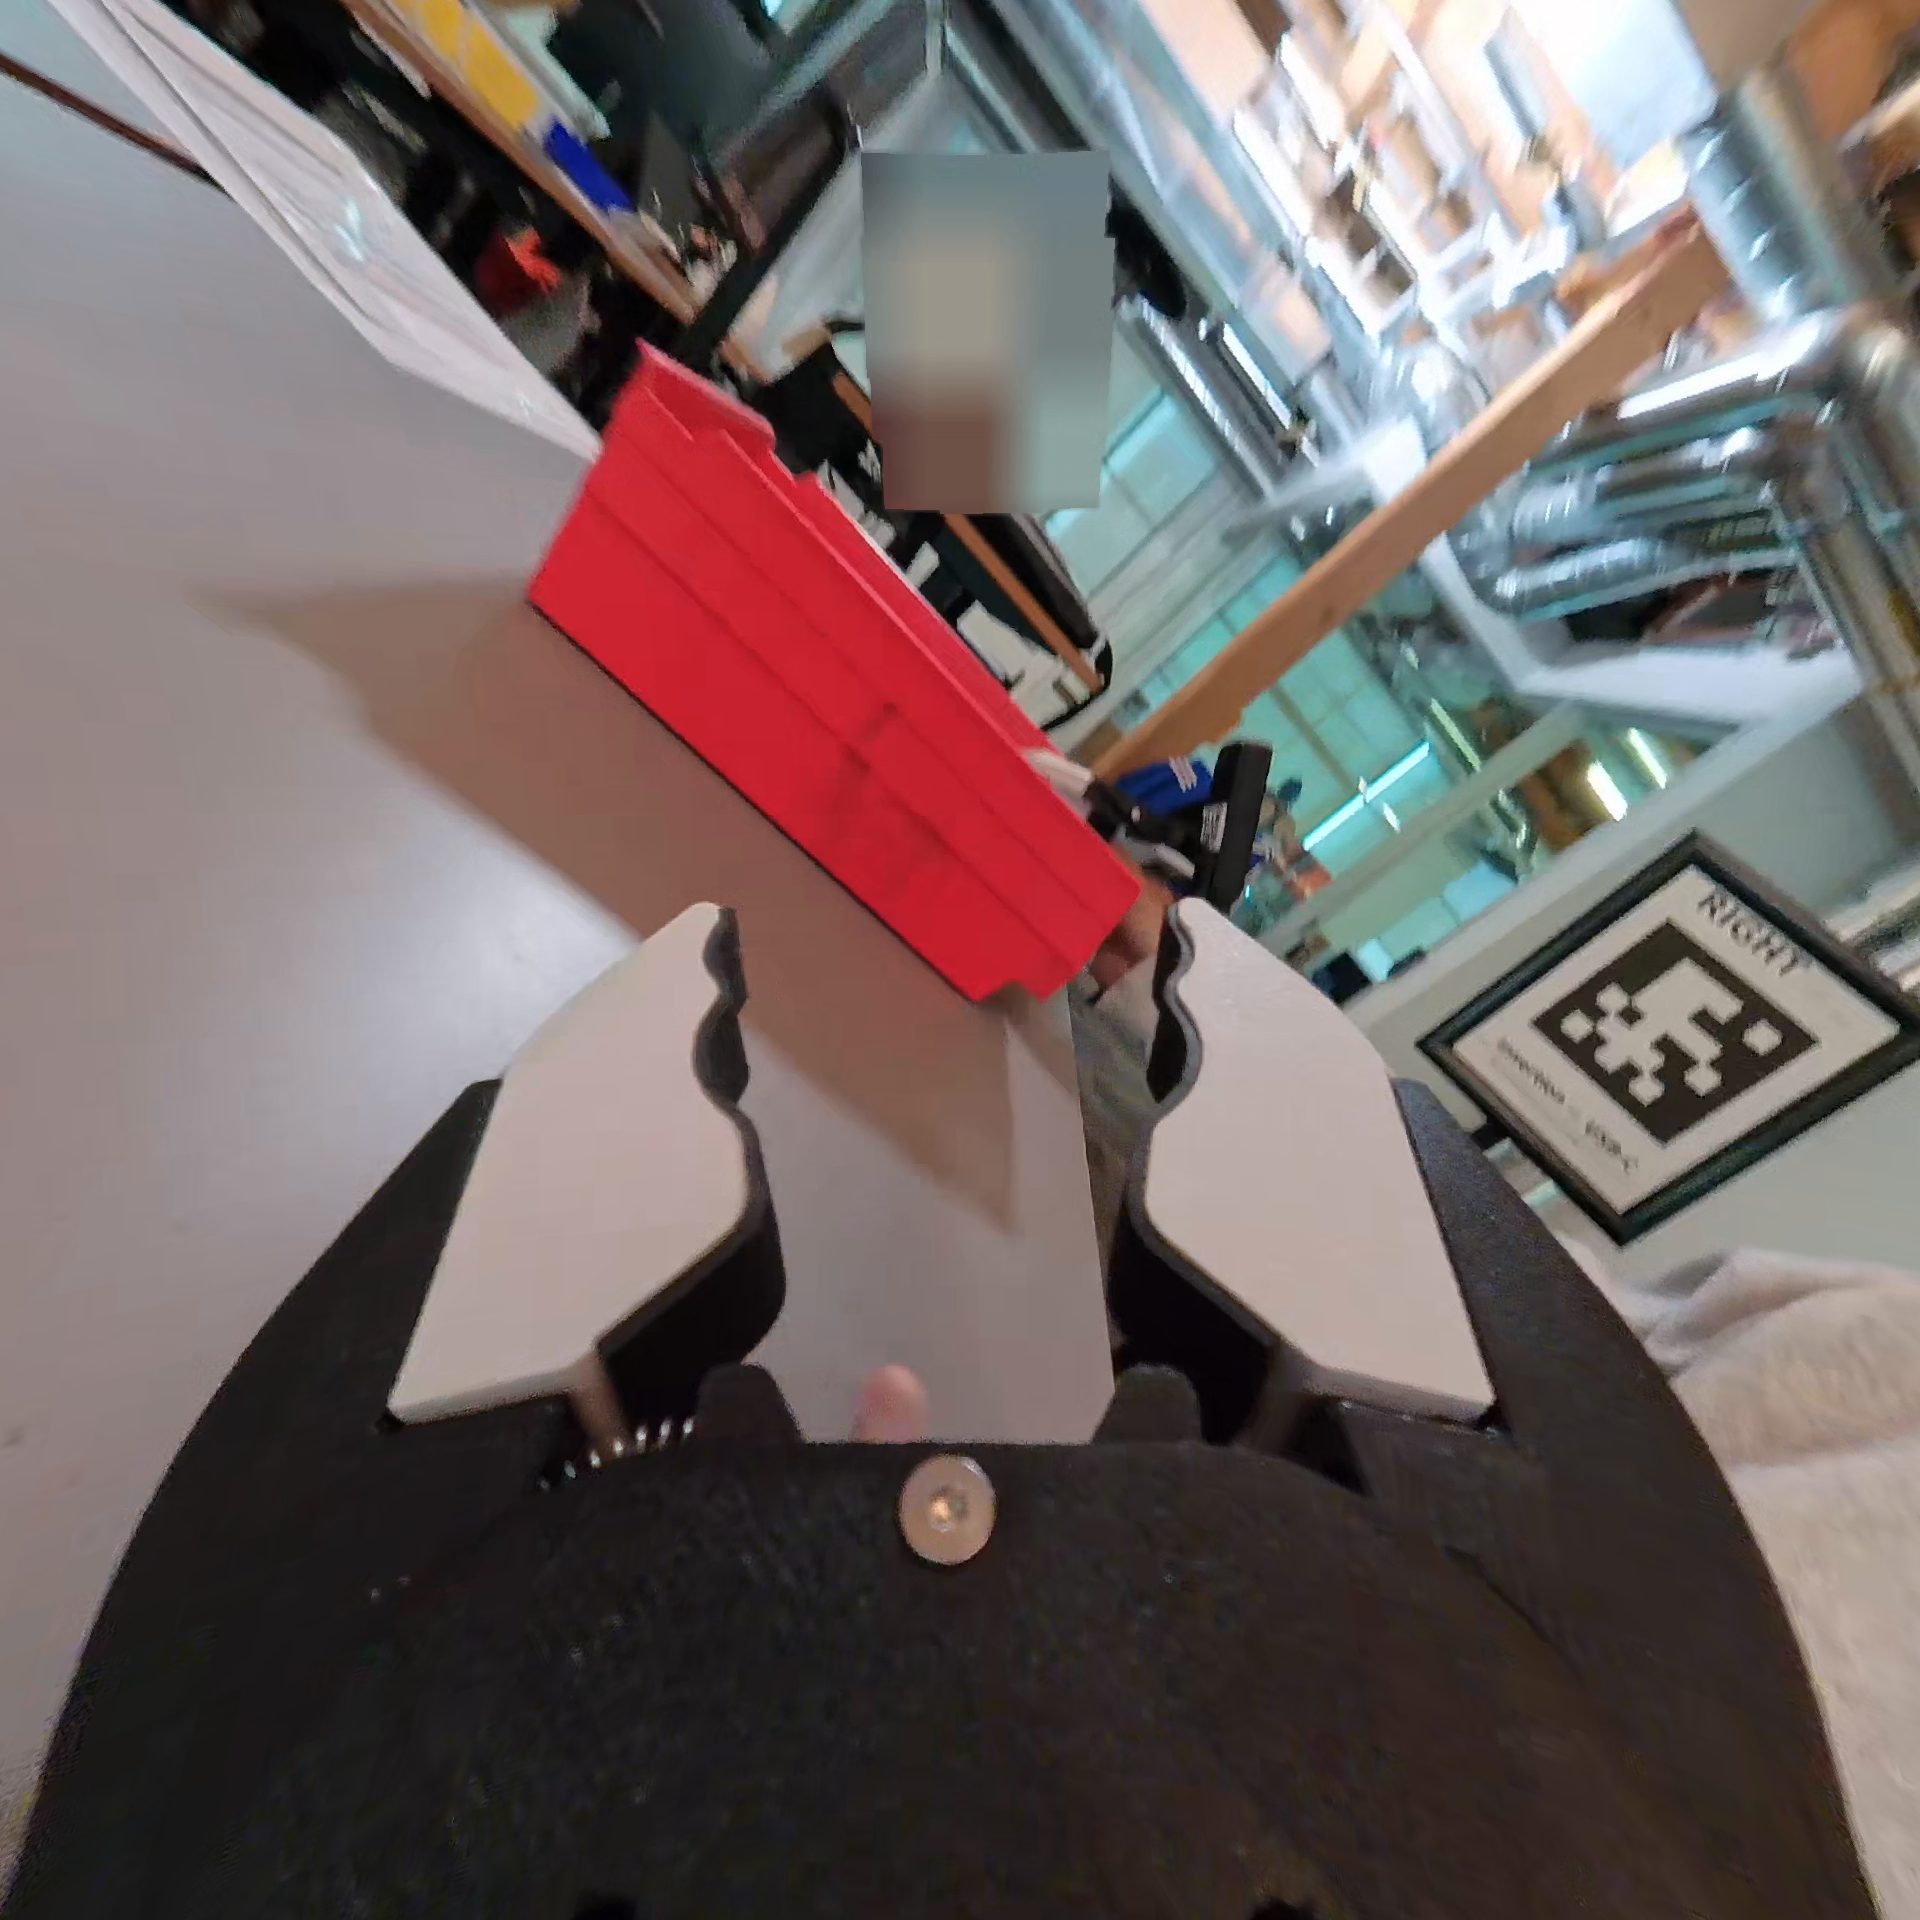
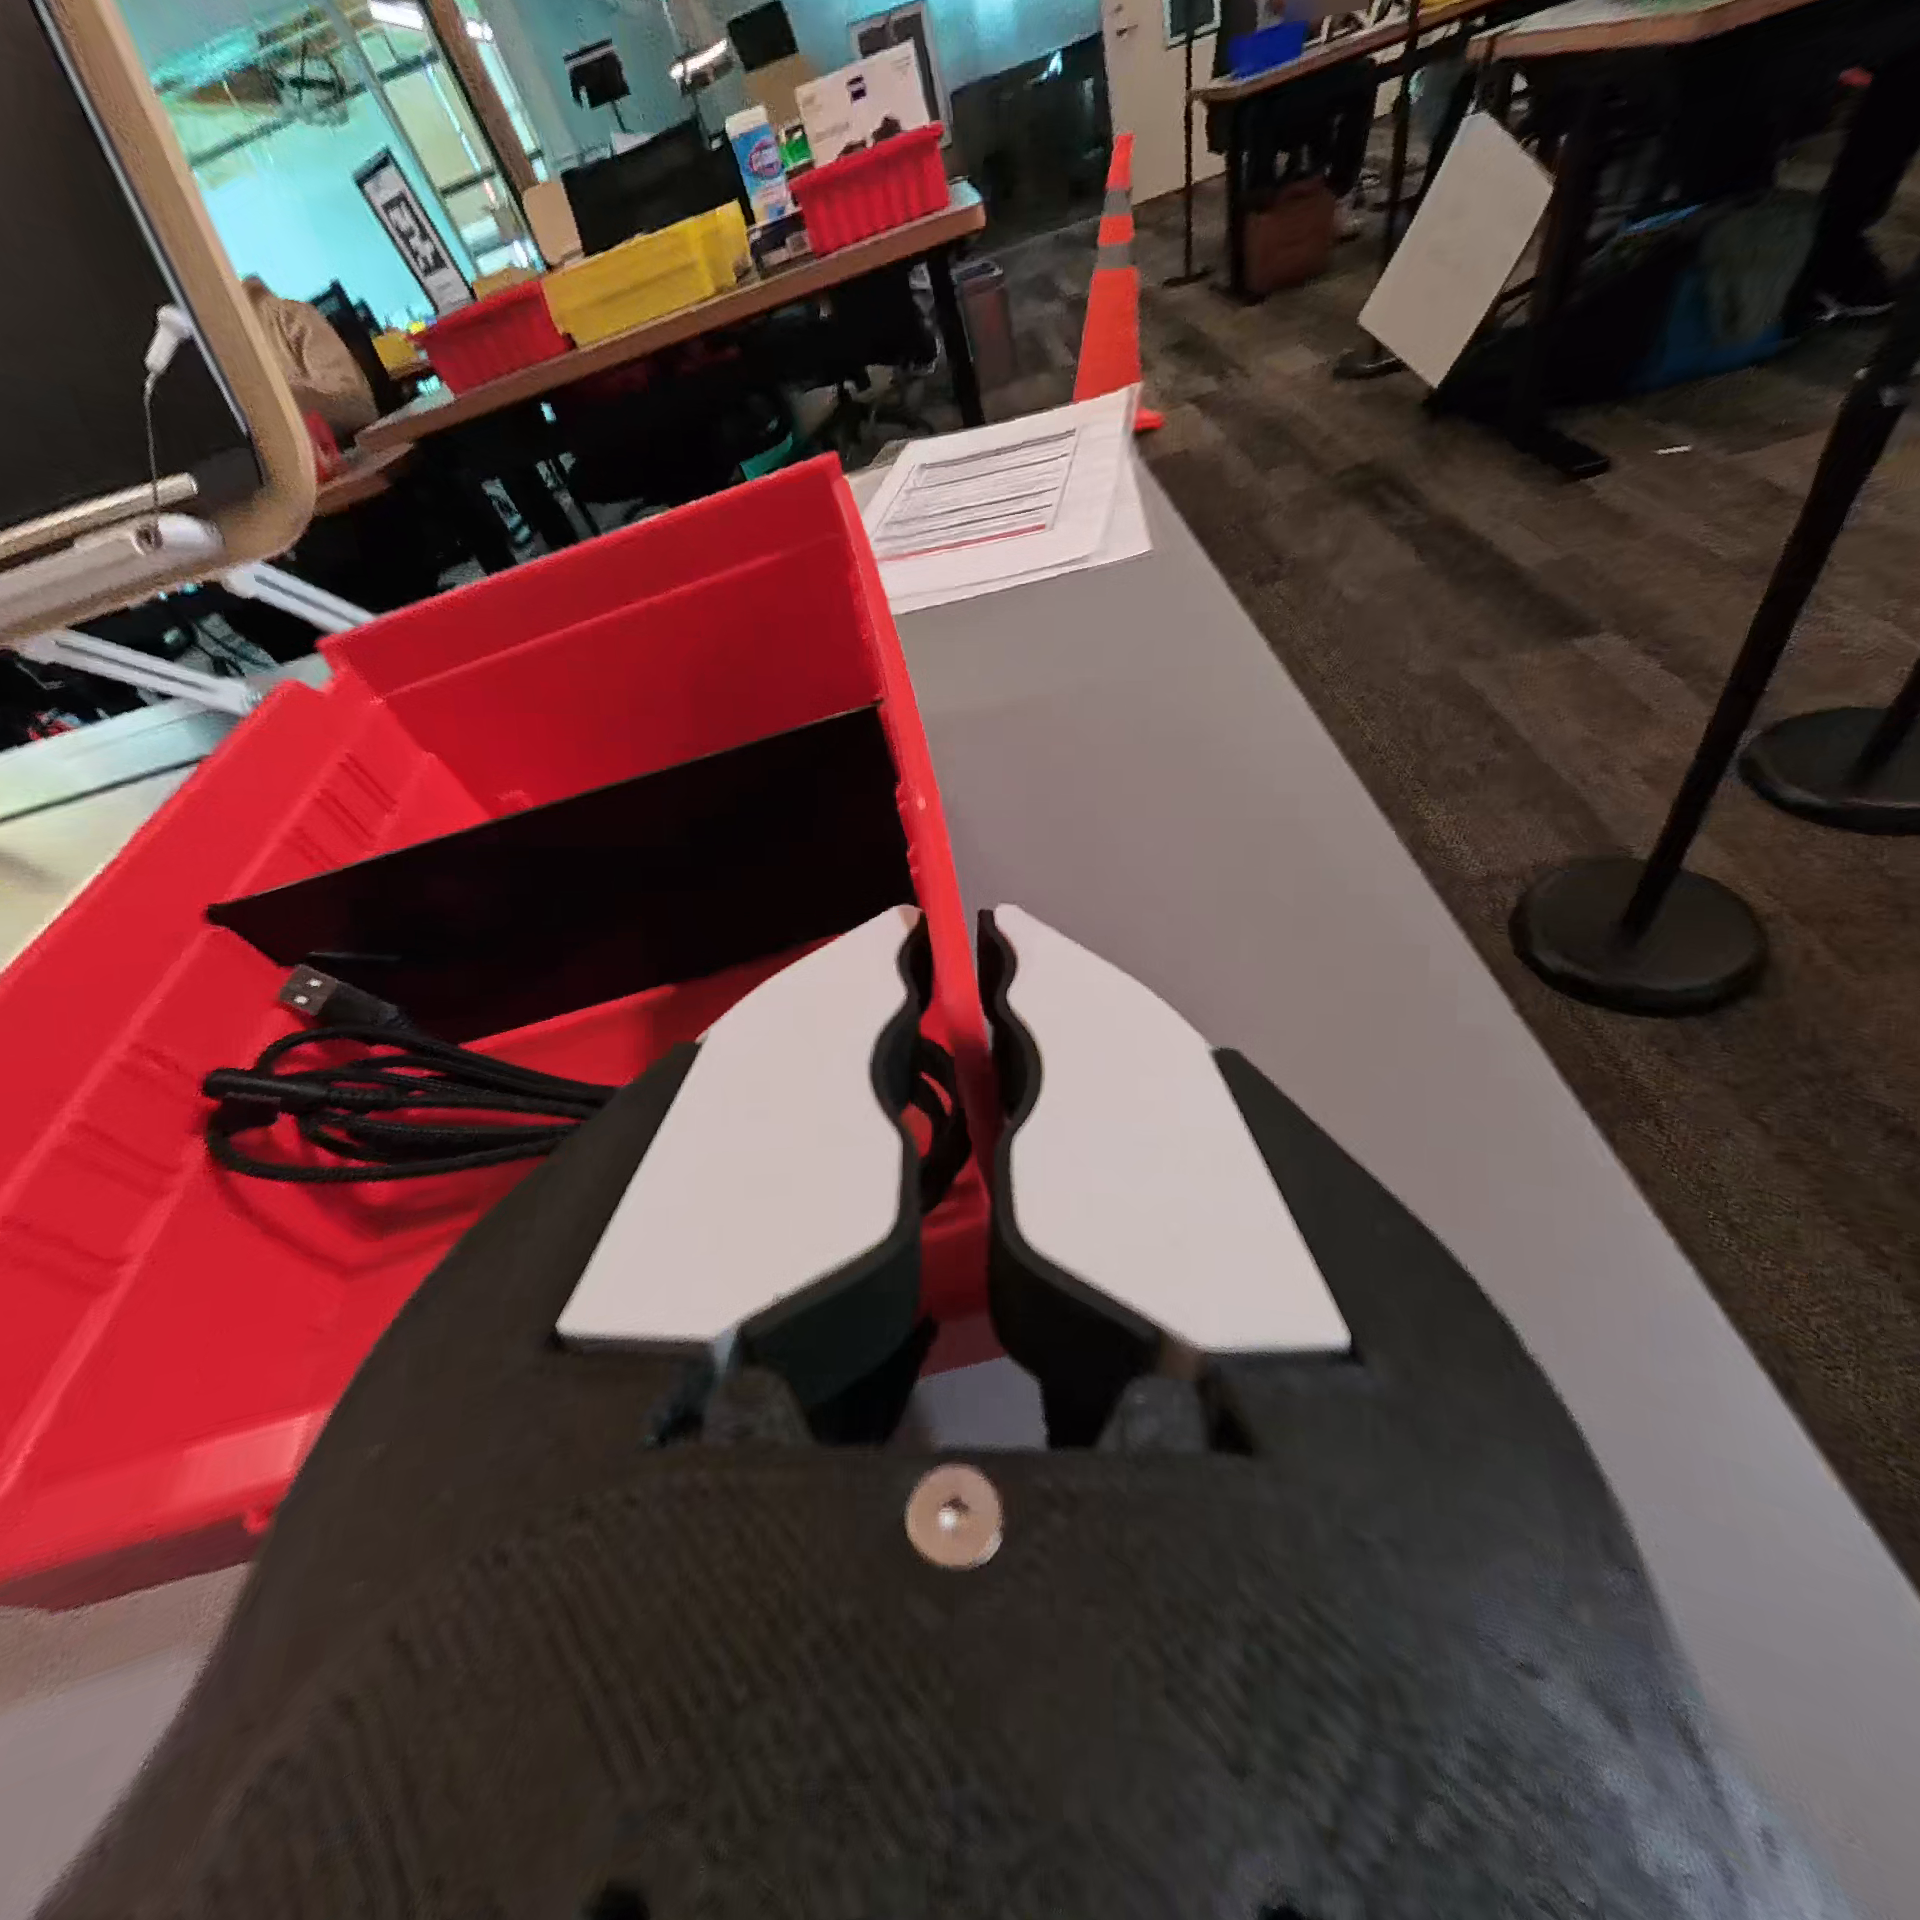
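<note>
A red plastic bin (image 2: 623,665) stands on a grey table (image 2: 1195,935). Inside it lie a coiled black cable with a USB plug (image 2: 395,1112) and a black divider panel (image 2: 623,862). My right gripper (image 2: 951,920) is shut on the bin's right side wall, one finger inside and one outside. In the left wrist view the bin (image 1: 810,675) shows from outside, tilted in the frame. My left gripper (image 1: 954,914) is open and empty above the table (image 1: 260,727), just short of the bin's near corner.
A printed paper sheet (image 2: 997,499) lies on the table beyond the bin; it also shows in the left wrist view (image 1: 343,239). A black-and-white marker board (image 1: 1683,1029) is at the right. Stanchion bases (image 2: 1636,935) and a traffic cone (image 2: 1110,281) stand on the carpet. Some 40 cm of space lies between my two pairs of fingers.
</note>
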The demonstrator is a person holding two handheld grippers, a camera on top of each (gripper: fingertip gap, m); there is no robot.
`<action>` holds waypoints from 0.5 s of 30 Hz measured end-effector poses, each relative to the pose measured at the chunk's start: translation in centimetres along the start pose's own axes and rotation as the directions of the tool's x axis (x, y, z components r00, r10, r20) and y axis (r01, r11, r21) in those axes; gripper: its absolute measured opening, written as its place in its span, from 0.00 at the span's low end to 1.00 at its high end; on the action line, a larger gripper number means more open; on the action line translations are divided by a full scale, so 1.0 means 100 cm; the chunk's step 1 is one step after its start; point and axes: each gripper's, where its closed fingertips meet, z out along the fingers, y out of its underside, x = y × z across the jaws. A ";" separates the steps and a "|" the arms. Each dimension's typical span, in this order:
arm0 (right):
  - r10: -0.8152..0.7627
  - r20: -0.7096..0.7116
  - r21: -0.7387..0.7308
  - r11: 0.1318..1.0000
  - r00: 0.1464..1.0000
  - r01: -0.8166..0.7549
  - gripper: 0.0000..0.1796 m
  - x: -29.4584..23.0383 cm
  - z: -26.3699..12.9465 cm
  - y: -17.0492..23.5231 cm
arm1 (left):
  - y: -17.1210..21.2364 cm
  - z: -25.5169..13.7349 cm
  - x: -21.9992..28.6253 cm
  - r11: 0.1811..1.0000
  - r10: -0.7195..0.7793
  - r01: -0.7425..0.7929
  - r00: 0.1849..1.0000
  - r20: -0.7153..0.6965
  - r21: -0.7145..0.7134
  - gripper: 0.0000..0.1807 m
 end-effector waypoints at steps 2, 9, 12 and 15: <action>0.027 0.000 0.011 1.000 1.000 -0.027 0.04 0.010 -0.005 -0.003 | -0.010 -0.006 -0.002 0.998 -0.018 0.018 1.000 0.002 0.058 0.43; -0.005 -0.083 0.009 1.000 0.997 0.005 0.05 0.032 -0.012 -0.006 | -0.027 -0.020 -0.006 0.991 0.014 -0.020 0.999 0.047 0.133 0.39; 0.017 -0.107 0.023 1.000 0.994 -0.014 0.06 0.037 -0.014 -0.006 | -0.027 -0.022 -0.007 0.991 0.007 -0.013 0.999 0.051 0.132 0.38; 0.012 -0.152 0.022 1.000 0.988 -0.009 0.08 0.039 -0.021 -0.010 | -0.020 -0.023 -0.009 0.997 -0.041 0.037 0.997 0.062 0.062 0.30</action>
